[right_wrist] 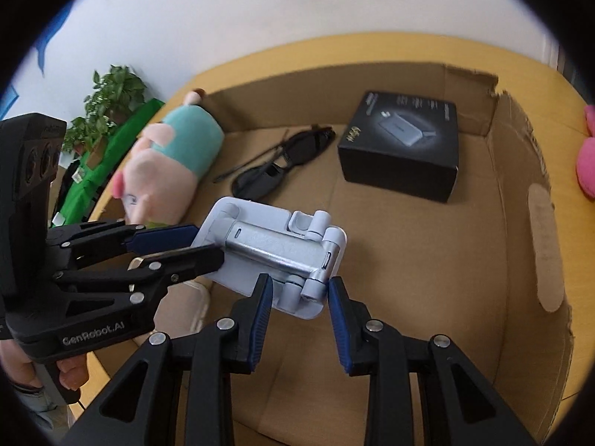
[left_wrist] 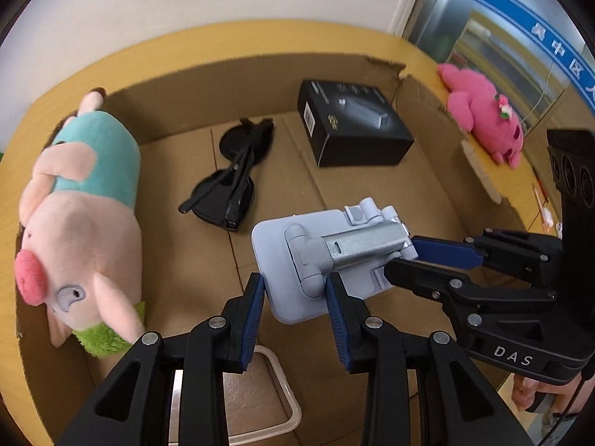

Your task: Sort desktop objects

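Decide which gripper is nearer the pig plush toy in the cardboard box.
Left. The left gripper holds the phone stand at the end nearest the pig plush toy; the right gripper holds the opposite end, farther from it.

A pink plush toy was cut off by the right wrist picture's edge, far right of the tongs. A white-rimmed clear plastic tray lay mostly hidden under the black left-hand tongs. The pale blue folding phone stand covered the cardboard beneath it. Print on the black cardboard product box beyond the tongs was too small to read.
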`<state>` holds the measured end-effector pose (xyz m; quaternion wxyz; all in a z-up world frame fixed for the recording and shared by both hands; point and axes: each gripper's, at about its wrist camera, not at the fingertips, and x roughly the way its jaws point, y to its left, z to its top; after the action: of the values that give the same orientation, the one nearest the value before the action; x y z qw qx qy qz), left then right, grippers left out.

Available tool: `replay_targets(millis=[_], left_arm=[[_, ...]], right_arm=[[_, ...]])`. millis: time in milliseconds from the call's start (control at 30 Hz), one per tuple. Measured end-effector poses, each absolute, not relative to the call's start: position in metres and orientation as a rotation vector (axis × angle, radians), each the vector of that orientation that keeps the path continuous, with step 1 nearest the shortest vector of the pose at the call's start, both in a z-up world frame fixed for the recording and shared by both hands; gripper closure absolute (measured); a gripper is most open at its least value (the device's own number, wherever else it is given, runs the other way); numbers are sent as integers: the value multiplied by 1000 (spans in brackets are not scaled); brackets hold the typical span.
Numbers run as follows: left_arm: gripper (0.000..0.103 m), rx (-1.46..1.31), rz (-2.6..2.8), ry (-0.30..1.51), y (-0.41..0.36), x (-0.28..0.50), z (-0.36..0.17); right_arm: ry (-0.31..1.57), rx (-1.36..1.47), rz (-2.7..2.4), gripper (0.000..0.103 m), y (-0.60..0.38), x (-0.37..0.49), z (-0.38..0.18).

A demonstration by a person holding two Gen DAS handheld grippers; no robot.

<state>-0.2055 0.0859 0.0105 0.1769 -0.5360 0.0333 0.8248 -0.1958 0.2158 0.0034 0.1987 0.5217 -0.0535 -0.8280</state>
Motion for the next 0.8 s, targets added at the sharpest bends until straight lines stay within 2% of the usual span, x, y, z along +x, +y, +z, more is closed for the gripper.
replay_targets(millis=[133,167,267,333,400,433,467,533,567,600,700,800], left_arm=[[69,-1615,2286,102,87,-212,-9],[91,-1641,2246,79,87,-214,-15],[91,-1658,2223,66,87,-213,-15],[83,-1664,2242,76,85,-211,-11],[61,-1631,2281,77,81,-205,-3],[57,-1586,2311,76,78,-198,5],[49,-1521,2353,73,72,-188,17],[29,-1401,2428,67,63,-168,37],[15,-1313,2491,57,55,-154,49],[7,-1234,2553,47,48,-139,59],[0,-958,2742,-30,27,-86,78],[0,-712,2894,-126,12,-45,77]], right_arm=[[-154,1534,-2273,72,215,-204,-3],[-161,1546,-2259,71,215,-205,-6],[-189,1538,-2236,70,214,-205,-6],[-185,1529,-2251,70,215,-203,-4],[-243,1474,-2277,63,223,-196,2],[-258,1444,-2312,54,228,-191,7],[-265,1417,-2347,45,232,-187,12],[-288,1312,-2449,35,244,-167,26],[-308,1244,-2499,28,250,-154,33],[-327,1160,-2565,23,257,-137,40],[-317,969,-2730,20,265,-88,45],[-244,891,-2840,20,259,-57,35]])
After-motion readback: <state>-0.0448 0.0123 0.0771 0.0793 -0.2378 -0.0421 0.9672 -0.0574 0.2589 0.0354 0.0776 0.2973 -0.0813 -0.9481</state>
